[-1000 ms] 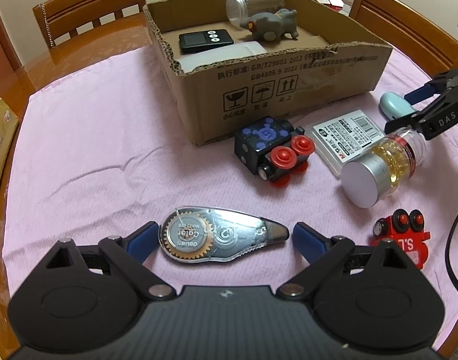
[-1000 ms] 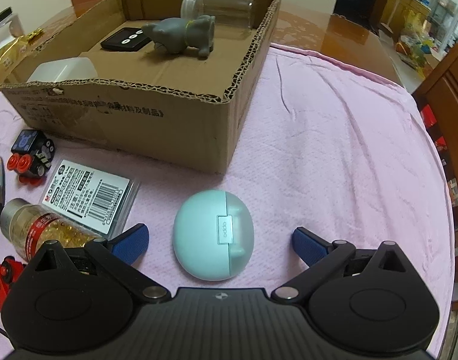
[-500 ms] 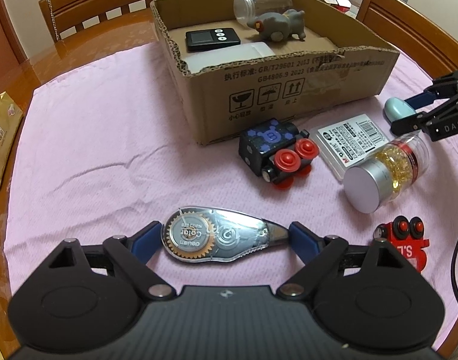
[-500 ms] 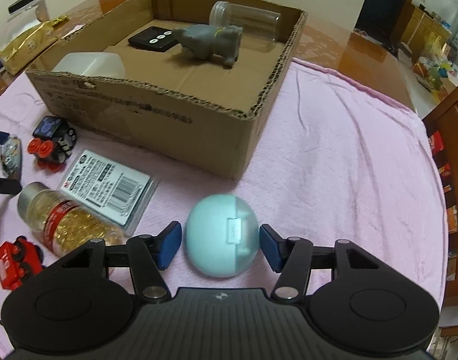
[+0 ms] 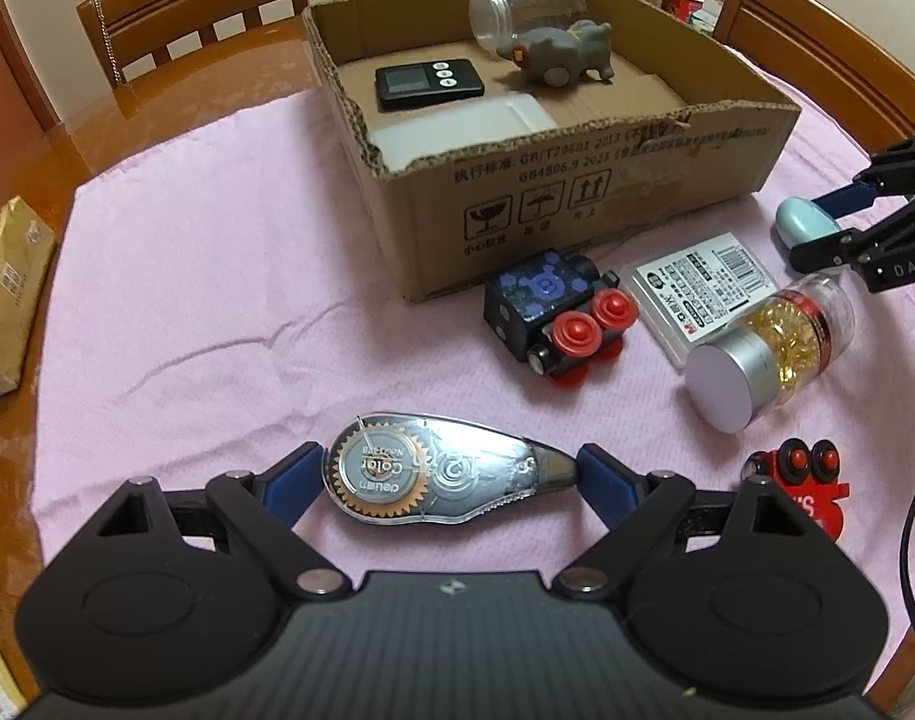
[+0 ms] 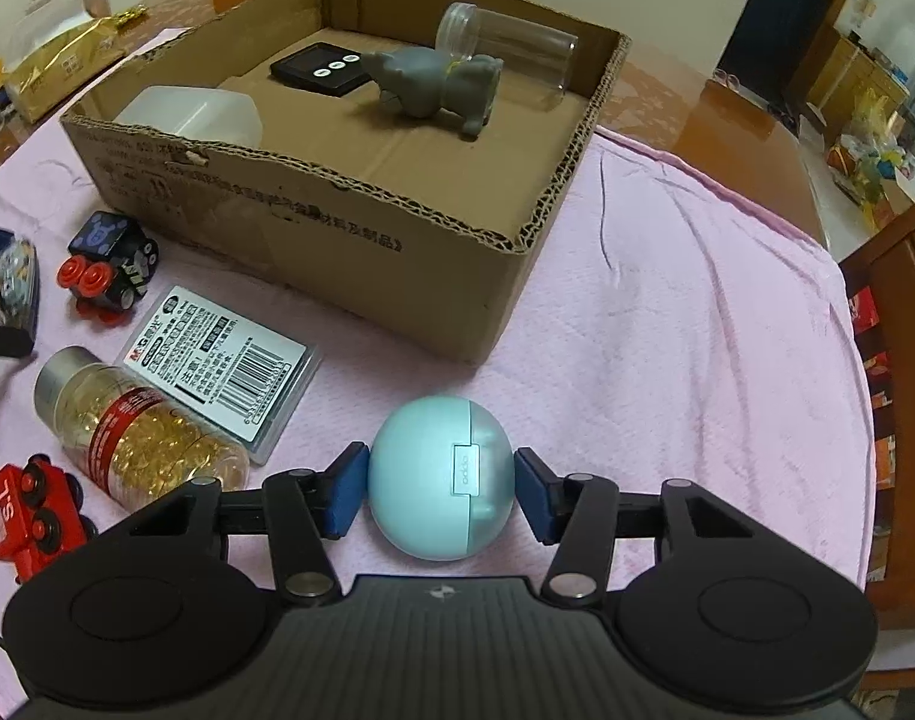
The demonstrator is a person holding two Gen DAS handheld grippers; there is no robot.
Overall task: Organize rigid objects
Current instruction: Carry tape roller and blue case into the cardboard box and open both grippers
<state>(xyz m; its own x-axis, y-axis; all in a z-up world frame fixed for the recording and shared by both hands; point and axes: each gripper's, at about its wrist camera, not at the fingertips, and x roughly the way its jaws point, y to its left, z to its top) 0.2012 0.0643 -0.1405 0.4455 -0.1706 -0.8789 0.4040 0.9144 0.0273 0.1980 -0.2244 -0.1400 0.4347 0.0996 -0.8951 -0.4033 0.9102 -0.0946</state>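
Mint-green earbud case (image 6: 439, 483) between blue pads (image 6: 344, 495), pink cloth (image 6: 697, 330), brown box (image 6: 349, 228) beyond the fingertips, red toy train (image 6: 28, 519), grey elephant (image 6: 436, 87).

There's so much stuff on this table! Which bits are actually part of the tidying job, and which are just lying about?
Part of the job:
cardboard box
earbud case, clamped in the right gripper
correction tape, between the left gripper pads
capsule bottle
blue toy train
red toy train
flat plastic case

Just lying about:
gold packet
chairs

gold packet (image 5: 4, 294) cut by left edge, box print (image 6: 265, 204) blurred
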